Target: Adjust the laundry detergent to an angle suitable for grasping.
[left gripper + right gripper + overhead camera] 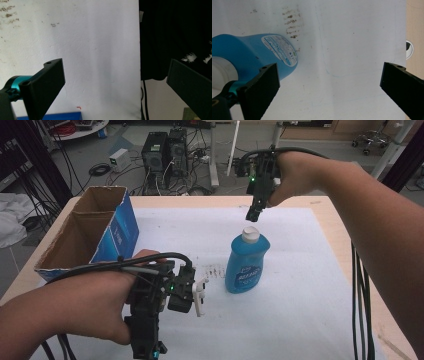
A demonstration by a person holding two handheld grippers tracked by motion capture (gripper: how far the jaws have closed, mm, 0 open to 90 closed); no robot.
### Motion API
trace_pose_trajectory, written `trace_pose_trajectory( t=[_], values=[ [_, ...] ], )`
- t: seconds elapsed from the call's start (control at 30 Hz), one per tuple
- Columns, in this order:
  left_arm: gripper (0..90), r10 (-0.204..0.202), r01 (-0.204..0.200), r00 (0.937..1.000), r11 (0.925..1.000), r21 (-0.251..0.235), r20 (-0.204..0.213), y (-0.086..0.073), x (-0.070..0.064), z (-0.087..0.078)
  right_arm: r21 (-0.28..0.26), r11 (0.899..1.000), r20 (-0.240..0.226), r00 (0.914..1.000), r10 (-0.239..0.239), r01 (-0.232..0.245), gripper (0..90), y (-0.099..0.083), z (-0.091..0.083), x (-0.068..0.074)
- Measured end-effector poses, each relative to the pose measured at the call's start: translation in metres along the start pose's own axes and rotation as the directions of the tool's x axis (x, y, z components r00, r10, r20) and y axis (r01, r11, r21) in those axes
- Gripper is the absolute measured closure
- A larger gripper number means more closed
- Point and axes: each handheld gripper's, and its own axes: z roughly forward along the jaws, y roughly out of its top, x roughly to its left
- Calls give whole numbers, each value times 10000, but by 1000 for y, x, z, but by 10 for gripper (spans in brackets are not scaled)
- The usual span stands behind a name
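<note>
A blue bottle (pixel 246 262) with a white cap (pixel 250 235) stands upright in the middle of the white sheet (pixel 305 300). My right gripper (pixel 253 214) hangs just above and behind the cap, pointing down. In the right gripper view the bottle (pixel 259 52) lies to the left of my open right gripper (pixel 330 72), its cap (pixel 220 72) beside the left jaw and nothing between the jaws. My left gripper (pixel 146 346) is near the table's front left edge, pointing back toward the person. In the left gripper view it (pixel 116 72) stands open over bare sheet.
An open cardboard box (pixel 82 232) with a blue side lies at the left of the table. Brown smudges (pixel 215 270) mark the sheet left of the bottle. Bare wooden table (pixel 335 220) borders the sheet on the right. Computer towers (pixel 165 152) stand on the floor beyond.
</note>
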Motion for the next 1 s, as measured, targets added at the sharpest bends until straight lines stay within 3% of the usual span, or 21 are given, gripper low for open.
trace_pose_trajectory(
  t=[0.3,0.47,0.63,0.7,0.73,0.8,0.83,0.93,1.0],
  values=[
    [17,-93,93,9999,10000,-11,59,0,2,0,-117,9997,134,9996,232,-231,17,-10,-7,-1],
    [17,-290,288,9995,9994,-194,-117,0,5,-5,-147,9995,243,9993,281,-277,17,-22,-14,0],
    [17,-730,705,9971,9931,-939,-233,-2,8,-12,-299,9983,322,9982,506,-496,17,-41,-20,-1],
    [17,-939,898,9952,9881,-1248,-266,-4,11,-15,-286,9983,296,9982,515,-507,17,-48,-21,0],
    [17,-1324,1254,9907,9786,-1631,-327,-6,14,-16,-190,9984,307,9981,534,-528,17,-56,-20,0],
    [17,-1407,1309,9890,9763,-1722,-455,-7,16,-18,-227,9980,301,9977,603,-596,17,-63,-20,1],
    [17,-1574,1456,9863,9709,-1899,-488,-8,18,-19,-227,9980,301,9977,603,-596,17,-63,-20,1],
    [17,-1984,1747,9779,9489,-2629,-661,-11,25,-24,-371,9968,273,9970,723,-713,17,-74,-19,3],
    [17,-2149,1808,9738,9301,-3196,-745,-12,30,-27,-368,9965,277,9967,757,-746,17,-84,-17,5]
  ],
)
